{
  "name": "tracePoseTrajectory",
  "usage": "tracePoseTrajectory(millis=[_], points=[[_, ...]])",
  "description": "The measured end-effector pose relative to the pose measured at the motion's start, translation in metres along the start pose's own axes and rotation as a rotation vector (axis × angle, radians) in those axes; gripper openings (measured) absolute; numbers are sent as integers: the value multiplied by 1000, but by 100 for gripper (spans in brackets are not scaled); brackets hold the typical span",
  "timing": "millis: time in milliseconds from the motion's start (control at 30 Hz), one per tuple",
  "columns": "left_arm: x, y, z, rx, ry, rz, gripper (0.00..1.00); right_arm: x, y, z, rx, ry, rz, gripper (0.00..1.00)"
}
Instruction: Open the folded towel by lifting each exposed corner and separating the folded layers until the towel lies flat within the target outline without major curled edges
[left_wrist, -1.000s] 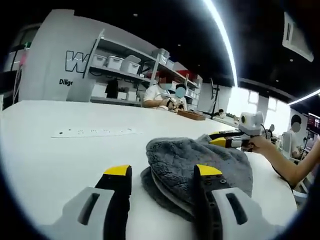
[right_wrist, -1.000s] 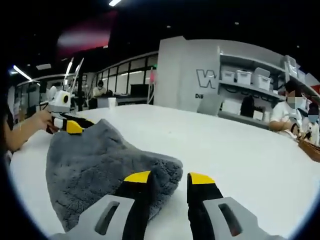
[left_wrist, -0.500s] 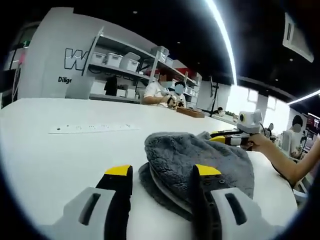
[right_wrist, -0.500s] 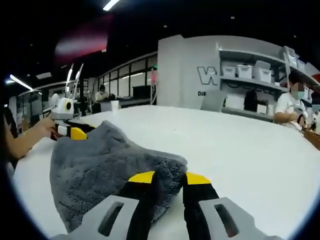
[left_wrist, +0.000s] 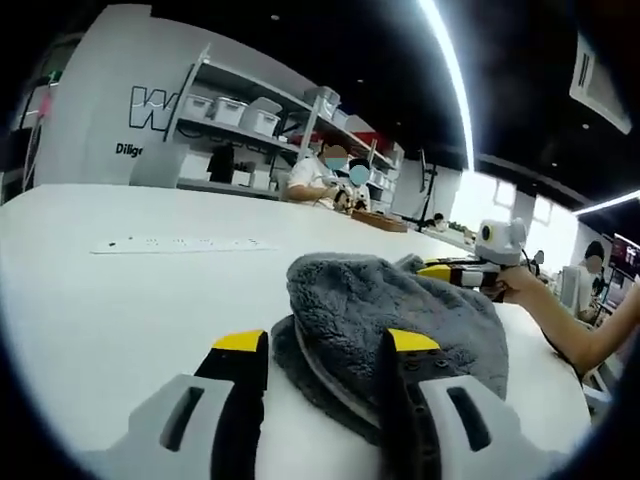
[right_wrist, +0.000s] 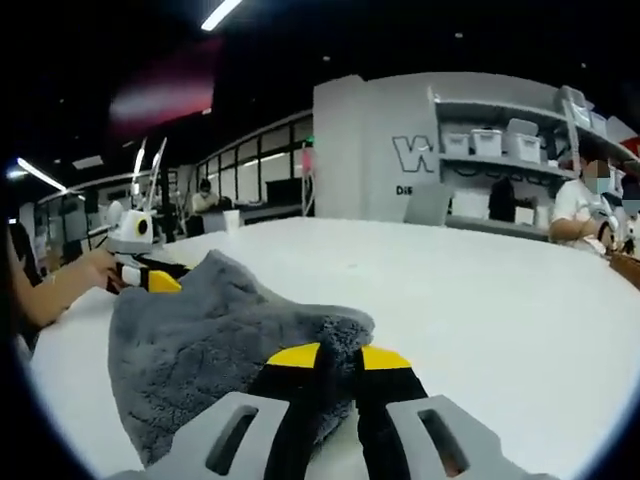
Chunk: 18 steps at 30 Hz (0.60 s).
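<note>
Handling: towel (right_wrist: 200, 330) looks soft, plush, floppy (likely light)
Place: bunched mid-worktop (left_wrist: 100, 300)
Right gripper (right_wrist: 335, 357): fingers nearly pressed together at a corner
Left gripper (left_wrist: 325, 342): fingers spread around the folded edge

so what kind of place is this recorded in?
Probably a lab or workshop floor rather than a home: a large white table carrying the grey towel, metal shelving with white storage bins against a wall with big lettering, long ceiling strip lights, and people seated working at other tables.

Towel (right_wrist: 215, 330) corner hidden between the right gripper (right_wrist: 338, 357) jaws
</note>
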<state>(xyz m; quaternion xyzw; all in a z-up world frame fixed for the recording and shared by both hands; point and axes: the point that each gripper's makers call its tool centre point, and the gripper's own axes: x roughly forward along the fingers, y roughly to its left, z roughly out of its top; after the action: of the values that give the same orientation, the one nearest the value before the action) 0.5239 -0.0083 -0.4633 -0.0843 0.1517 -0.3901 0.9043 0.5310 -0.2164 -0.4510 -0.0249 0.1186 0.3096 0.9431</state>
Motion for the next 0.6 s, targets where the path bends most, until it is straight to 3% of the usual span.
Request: tracePoseTrajectory(millis=[300,600], points=[[-1,0,0,-6,2,2,46,-3,4,9,-54,-26,15,2],[-6,-1,15,-7,-53,3,44,-10,20,45,-59,-131,73,1]])
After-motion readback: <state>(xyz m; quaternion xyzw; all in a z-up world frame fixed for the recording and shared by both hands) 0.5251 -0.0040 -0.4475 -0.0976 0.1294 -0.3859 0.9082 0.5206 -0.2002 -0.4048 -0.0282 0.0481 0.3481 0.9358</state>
